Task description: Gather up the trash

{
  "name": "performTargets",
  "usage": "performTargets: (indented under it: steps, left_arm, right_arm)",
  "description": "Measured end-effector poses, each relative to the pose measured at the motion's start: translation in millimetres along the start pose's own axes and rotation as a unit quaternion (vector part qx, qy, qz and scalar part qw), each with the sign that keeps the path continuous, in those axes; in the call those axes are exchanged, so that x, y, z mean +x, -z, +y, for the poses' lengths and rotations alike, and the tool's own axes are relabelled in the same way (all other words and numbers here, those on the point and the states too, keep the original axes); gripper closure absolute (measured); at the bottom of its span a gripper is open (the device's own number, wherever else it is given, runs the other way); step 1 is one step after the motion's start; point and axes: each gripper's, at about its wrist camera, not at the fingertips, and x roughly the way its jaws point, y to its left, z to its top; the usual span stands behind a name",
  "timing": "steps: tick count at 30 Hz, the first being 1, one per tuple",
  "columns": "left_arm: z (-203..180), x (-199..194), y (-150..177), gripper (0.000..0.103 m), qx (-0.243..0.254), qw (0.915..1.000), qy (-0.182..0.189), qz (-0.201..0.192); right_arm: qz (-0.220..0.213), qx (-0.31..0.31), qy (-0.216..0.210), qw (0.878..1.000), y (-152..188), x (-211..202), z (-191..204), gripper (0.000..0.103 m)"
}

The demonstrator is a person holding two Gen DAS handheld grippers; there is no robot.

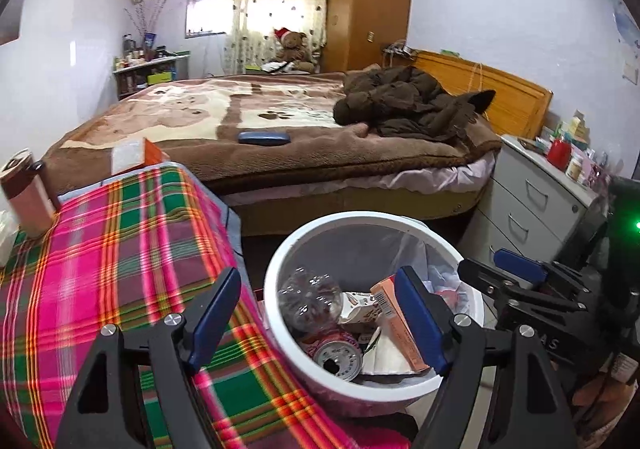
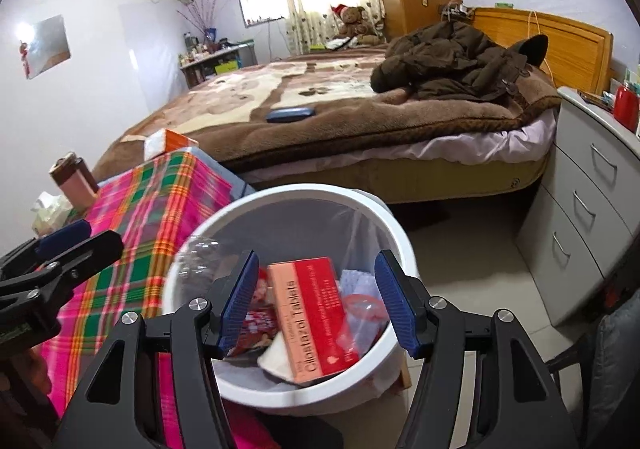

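A white trash bin (image 1: 360, 215) with a clear liner stands on the floor beside a plaid-covered table. Inside it lie a clear plastic bottle (image 1: 308, 297), a red can (image 1: 336, 353), a small carton and an orange-red tablet box (image 2: 316, 313). My left gripper (image 1: 318, 277) hangs open over the bin's left rim and the table edge, with nothing between its pads. My right gripper (image 2: 317, 257) is open above the bin. The tablet box lies below it in the bin, clear of both pads. Each gripper also shows at the edge of the other's view, the right gripper (image 1: 496, 269) and the left gripper (image 2: 80, 239).
The plaid table (image 1: 100, 269) carries a brown tumbler (image 1: 28, 193) and an orange tissue box (image 1: 136, 155). Behind the bin is a bed (image 1: 280, 165) with a blue case (image 1: 264, 138) and a brown coat (image 1: 408, 101). A white drawer unit (image 1: 532, 201) stands to the right.
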Motion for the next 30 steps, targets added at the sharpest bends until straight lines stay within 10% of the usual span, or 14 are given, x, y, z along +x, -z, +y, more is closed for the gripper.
performTargets:
  steps: [10, 30]
  left_arm:
    - [12.6, -44.6, 20.7, 0.022, 0.01, 0.9948, -0.094, -0.037]
    - [56.8, -106.0, 64.5, 0.022, -0.053, 0.9859, -0.14, -0.074]
  right_arm:
    - [-0.049, -0.03, -0.008, 0.998, 11.9, -27.7, 35.2, 0.041]
    - [-0.067, -0.037, -0.027, 0.997, 39.4, -41.8, 75.1, 0.036]
